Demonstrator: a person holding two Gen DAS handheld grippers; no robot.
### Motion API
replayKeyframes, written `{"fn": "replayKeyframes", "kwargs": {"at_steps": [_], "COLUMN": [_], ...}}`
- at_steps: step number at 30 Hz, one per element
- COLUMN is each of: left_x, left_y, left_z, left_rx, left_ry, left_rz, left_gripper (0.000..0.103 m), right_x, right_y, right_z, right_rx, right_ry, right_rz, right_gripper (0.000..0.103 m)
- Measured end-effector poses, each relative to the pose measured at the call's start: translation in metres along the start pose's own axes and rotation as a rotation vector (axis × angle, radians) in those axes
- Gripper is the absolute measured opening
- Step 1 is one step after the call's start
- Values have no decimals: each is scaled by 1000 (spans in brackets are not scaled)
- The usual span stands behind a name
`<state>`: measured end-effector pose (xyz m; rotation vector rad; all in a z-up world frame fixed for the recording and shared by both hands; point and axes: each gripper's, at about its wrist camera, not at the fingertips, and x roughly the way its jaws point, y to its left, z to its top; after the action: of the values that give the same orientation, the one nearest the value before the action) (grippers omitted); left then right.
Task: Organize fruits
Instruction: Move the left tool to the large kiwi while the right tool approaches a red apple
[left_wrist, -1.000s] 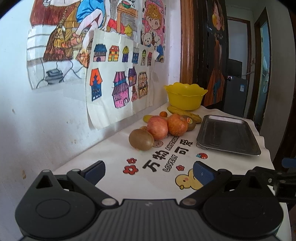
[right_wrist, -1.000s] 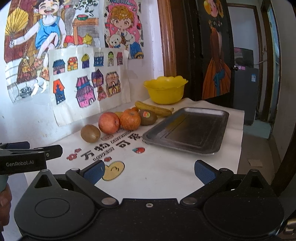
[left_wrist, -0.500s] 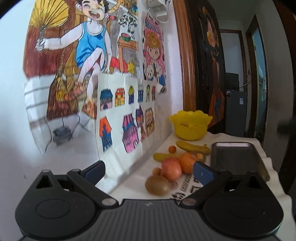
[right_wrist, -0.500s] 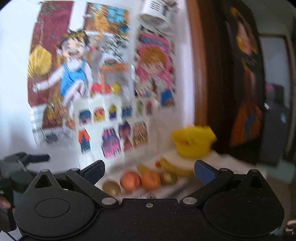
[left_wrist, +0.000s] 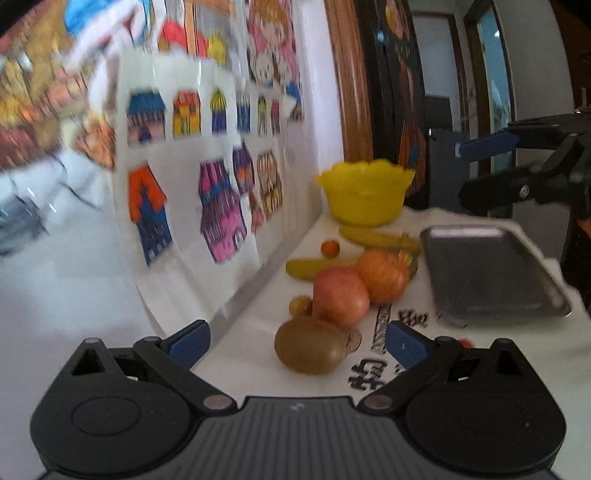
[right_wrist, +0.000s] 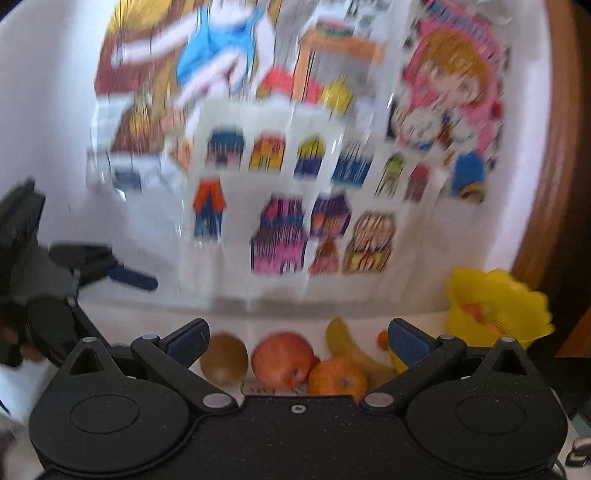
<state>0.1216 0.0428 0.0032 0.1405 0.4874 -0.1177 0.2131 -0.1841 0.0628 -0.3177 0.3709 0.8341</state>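
A brown kiwi (left_wrist: 310, 346) lies nearest, just ahead of my left gripper (left_wrist: 297, 341), which is open and empty. Behind the kiwi sit a red apple (left_wrist: 340, 297), an orange (left_wrist: 384, 275), two bananas (left_wrist: 378, 238) and a small orange fruit (left_wrist: 330, 248). A yellow bowl (left_wrist: 364, 197) stands at the back beside a metal tray (left_wrist: 487, 275). My right gripper (right_wrist: 297, 341) is open above the table with the kiwi (right_wrist: 223, 358), apple (right_wrist: 282, 358) and orange (right_wrist: 338, 376) low between its fingers. The bowl (right_wrist: 498, 308) is at the right.
A wall covered with coloured drawings (left_wrist: 207, 192) runs along the left of the table. The white printed tablecloth (left_wrist: 255, 325) covers the top. A wooden door frame (left_wrist: 351, 81) rises behind the bowl. The right gripper hangs above the tray in the left wrist view.
Both grippers swung up towards the wall, then came back down towards the fruit. My left gripper is now closer to the kiwi. The right view has turned left towards the posters.
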Motion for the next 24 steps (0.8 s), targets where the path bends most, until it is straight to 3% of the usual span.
{"fn": "replayKeyframes", "kwargs": {"at_steps": [5,9,15,24], "left_x": [31,46,57,79], "left_y": [11,22,29,26], "left_z": [-10,-15,-15,-8], "left_rx": [-15,-38,-42,-61], "left_ry": [61,92,99,134], "left_rz": [1,-13,-71,-113], "left_gripper": [102,102,102,102], "right_x": [53,83,105,131], "right_y": [-5,5,27,35], "right_z": [-24,-37,-45,-46], "right_rx": [-58,-181,-357,-445], "right_ry": [75,104,134,175], "right_rz": [58,72,91,67], "right_gripper": [102,102,102,96]}}
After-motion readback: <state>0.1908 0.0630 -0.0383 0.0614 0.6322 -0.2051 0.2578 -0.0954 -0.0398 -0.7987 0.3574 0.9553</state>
